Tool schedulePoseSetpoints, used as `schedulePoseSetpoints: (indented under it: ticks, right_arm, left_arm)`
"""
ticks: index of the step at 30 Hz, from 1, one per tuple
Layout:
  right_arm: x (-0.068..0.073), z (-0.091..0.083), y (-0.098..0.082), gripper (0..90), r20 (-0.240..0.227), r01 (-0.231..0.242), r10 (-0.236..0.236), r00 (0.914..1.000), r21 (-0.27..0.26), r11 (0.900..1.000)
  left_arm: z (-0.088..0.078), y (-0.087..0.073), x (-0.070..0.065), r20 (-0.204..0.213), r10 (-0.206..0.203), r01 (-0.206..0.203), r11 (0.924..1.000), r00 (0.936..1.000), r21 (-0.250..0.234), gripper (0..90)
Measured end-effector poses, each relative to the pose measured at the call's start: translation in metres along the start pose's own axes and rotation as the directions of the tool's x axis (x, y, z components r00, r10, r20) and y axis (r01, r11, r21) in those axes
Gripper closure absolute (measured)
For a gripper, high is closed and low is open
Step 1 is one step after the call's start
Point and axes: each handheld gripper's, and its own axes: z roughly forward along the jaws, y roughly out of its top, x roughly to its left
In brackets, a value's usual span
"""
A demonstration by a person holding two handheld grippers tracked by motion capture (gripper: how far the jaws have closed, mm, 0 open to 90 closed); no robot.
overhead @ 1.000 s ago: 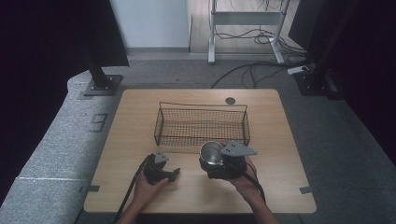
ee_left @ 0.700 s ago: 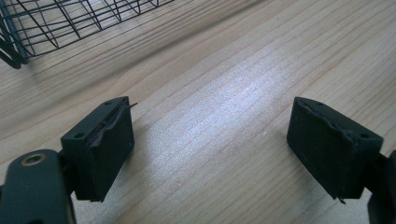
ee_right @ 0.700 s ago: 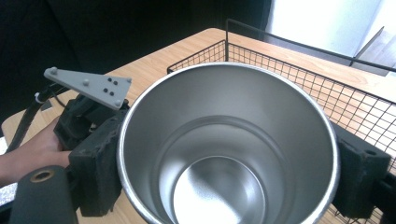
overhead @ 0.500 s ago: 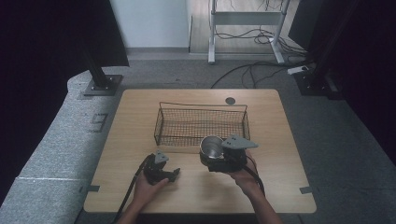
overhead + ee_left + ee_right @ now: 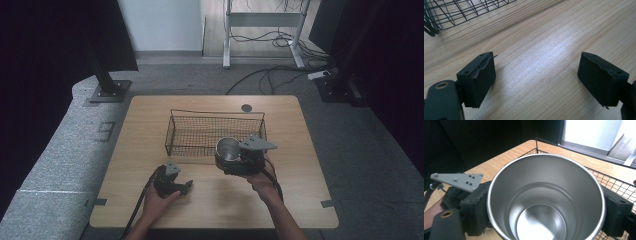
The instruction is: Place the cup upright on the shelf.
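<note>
right gripper (image 5: pixel 231 159) clasps a steel cup (image 5: pixel 228 148) just before the wire basket (image 5: pixel 197 134); left gripper (image 5: pixel 186 186) rests released on the bare wooden tabletop (image 5: pixel 150 125).

Silver steel cup (image 5: pixel 544 202), black wire basket (image 5: pixel 200 131), pale wood-grain table (image 5: pixel 150 125), black jaws.

The shiny steel cup (image 5: pixel 228 148), empty and mouth-up, is held upright just beside the wire basket's (image 5: pixel 210 131) front edge.

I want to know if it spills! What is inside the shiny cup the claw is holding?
Nothing: the cup shows only its bare steel walls and bottom. The right claw squeezes its sides.
</note>
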Motion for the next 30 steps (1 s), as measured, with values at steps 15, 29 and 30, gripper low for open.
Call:
schedulePoseSetpoints:
  ticks: [15, 29, 30]
  right_arm:
    - [-0.016, 0.008, 0.008, 14.0, 0.008, -0.018, 0.018, 0.9998, -0.003, 1.0]
    - [-0.029, 0.016, 0.014, 14.0, 0.01, -0.029, 0.029, 0.9995, -0.007, 1.0]
    - [-0.03, 0.016, 0.014, 14.0, 0.008, -0.029, 0.029, 0.9996, -0.008, 1.0]
  left_arm:
    - [0.0, 0.0, 0.0, 0.0, 0.0, 0.0, 1.0, 1.0, 0.0, 14.7]
    - [0.0, 0.0, 0.0, 0.0, 0.0, 0.0, 1.0, 1.0, 0.0, 14.7]
    - [0.0, 0.0, 0.0, 0.0, 0.0, 0.0, 1.0, 1.0, 0.0, 14.7]
